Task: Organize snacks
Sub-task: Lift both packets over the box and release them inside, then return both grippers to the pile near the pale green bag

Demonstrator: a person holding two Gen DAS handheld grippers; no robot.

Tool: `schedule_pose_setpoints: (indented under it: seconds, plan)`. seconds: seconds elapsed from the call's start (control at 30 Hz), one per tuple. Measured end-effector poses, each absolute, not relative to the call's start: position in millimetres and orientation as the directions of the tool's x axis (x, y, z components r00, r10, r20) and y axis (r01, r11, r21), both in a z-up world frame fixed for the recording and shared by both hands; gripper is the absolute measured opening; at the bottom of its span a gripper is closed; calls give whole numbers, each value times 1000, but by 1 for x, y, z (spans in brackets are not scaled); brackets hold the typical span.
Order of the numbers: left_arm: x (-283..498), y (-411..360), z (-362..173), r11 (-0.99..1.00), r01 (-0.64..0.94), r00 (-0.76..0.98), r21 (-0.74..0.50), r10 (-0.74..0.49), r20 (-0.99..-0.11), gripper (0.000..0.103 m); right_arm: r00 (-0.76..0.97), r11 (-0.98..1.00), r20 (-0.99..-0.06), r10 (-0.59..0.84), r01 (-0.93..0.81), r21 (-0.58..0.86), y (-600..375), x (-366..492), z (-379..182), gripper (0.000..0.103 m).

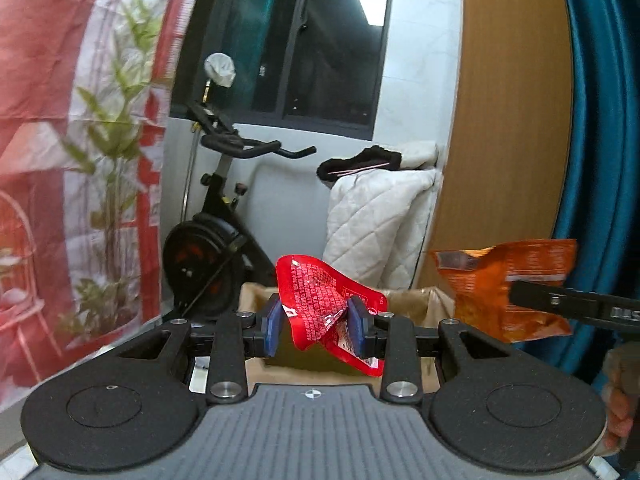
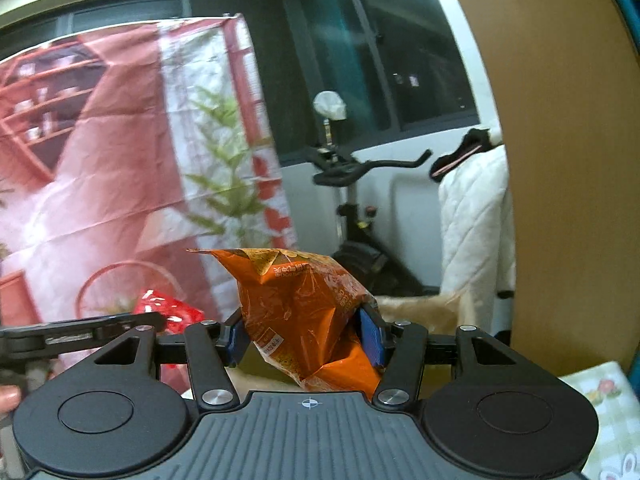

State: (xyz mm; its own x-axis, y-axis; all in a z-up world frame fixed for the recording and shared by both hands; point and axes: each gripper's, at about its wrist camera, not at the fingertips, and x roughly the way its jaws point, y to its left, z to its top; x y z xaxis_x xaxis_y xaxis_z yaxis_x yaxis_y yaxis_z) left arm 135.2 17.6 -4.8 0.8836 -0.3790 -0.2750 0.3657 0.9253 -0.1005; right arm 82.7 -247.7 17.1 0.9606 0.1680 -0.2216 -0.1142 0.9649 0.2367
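My left gripper (image 1: 318, 326) is shut on a crumpled red snack packet (image 1: 320, 296) and holds it in the air above an open cardboard box (image 1: 412, 302). My right gripper (image 2: 306, 338) is shut on an orange snack bag (image 2: 300, 304), also held up in the air. In the left wrist view the orange bag (image 1: 500, 284) and the right gripper's finger (image 1: 560, 304) show at the right. In the right wrist view the red packet (image 2: 168, 310) and the left gripper's finger (image 2: 80, 334) show at the left. The box (image 2: 424, 308) lies behind the orange bag.
An exercise bike (image 1: 216, 240) stands behind the box by the window. A white quilted cover (image 1: 376, 224) hangs to the right of it. A red printed backdrop (image 1: 60, 160) hangs at the left. A wooden panel (image 1: 508, 120) and blue curtain (image 1: 600, 120) stand at the right.
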Motion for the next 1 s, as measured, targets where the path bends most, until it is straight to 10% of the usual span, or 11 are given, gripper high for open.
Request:
schedule_pose_setpoints:
  seconds: [0.5,0.63,1.0]
  plan:
    - [231,-31,-49,935,351,840,-47,-337,-425,39,909,964,-415,30,84,254,-281,199,-54,56]
    - [228,-22,-52,939,338,838,-63,-330,-435,65,908,969,-418,9,96,229,-276,196,-59,79]
    - [184,2,-28,944,324,849,-61,-319,-420,72,917,981,-398,29,51,189,-258,144,-34,83]
